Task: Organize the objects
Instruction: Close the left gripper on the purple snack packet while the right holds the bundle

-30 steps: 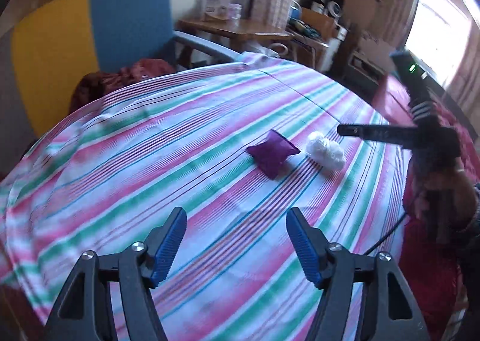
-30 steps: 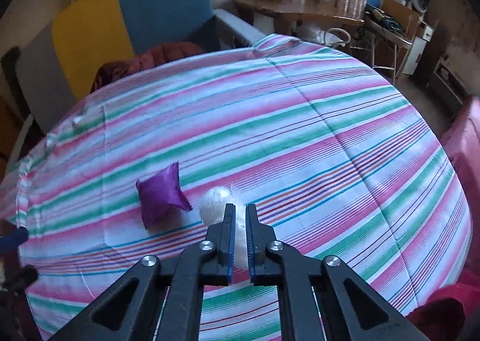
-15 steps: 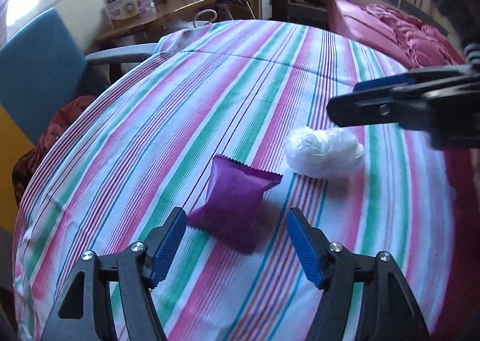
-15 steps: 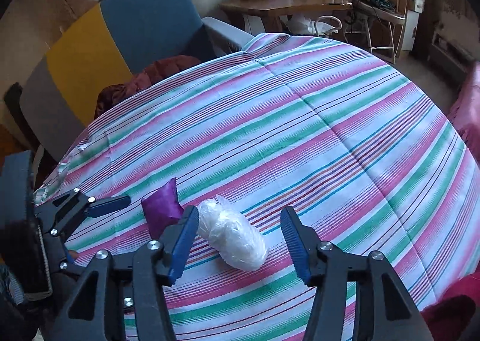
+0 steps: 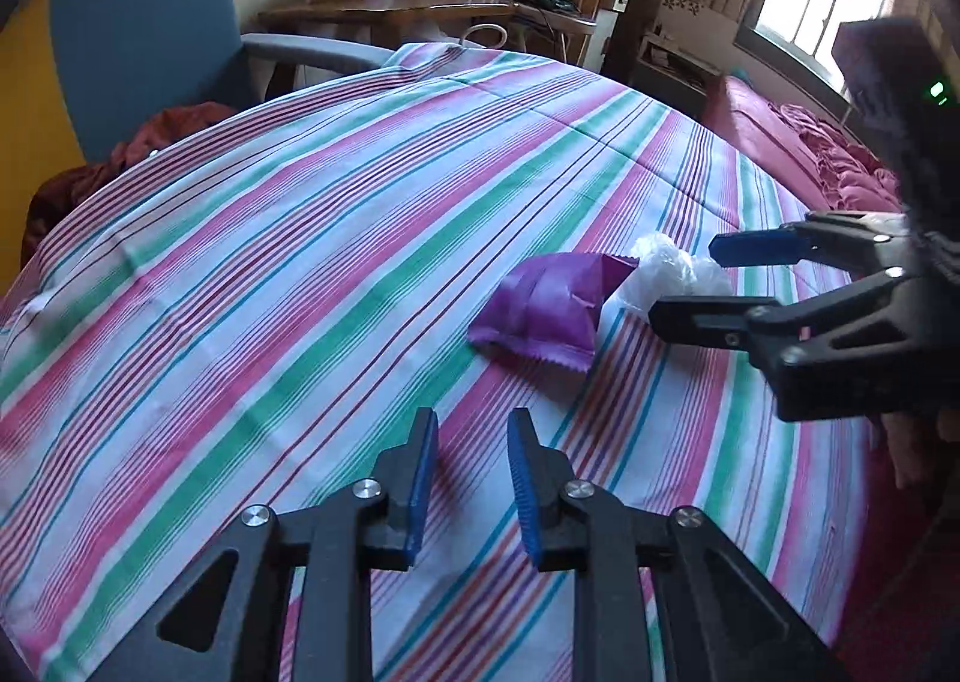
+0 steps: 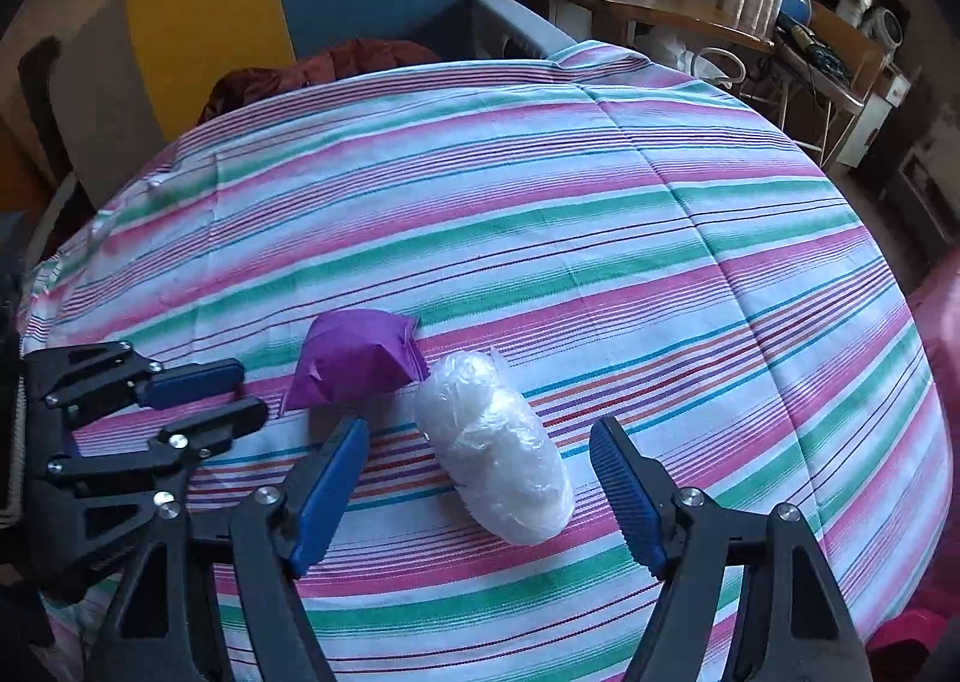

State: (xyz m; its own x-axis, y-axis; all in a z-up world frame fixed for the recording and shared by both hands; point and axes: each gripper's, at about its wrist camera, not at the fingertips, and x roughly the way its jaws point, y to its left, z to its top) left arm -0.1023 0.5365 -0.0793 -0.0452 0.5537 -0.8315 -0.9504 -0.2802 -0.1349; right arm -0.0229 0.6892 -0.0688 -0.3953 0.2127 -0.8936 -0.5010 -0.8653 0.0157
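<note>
Your right tongs (image 6: 480,478) are opening, and the white plastic bundle (image 6: 498,448) lies on the striped cloth (image 6: 540,214) between the two blue pads, touching neither. The purple packet (image 6: 354,358) sits just beyond the bundle, touching its far end. Your left tongs (image 5: 468,478) are at their narrowest, a slim gap left and nothing in it; the packet lies ahead of their tips, apart.

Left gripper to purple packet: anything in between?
Nothing. In the left wrist view, only bare striped tablecloth lies between the left gripper, closed and empty, and the purple packet. The white plastic bundle sits beyond the packet.
</note>
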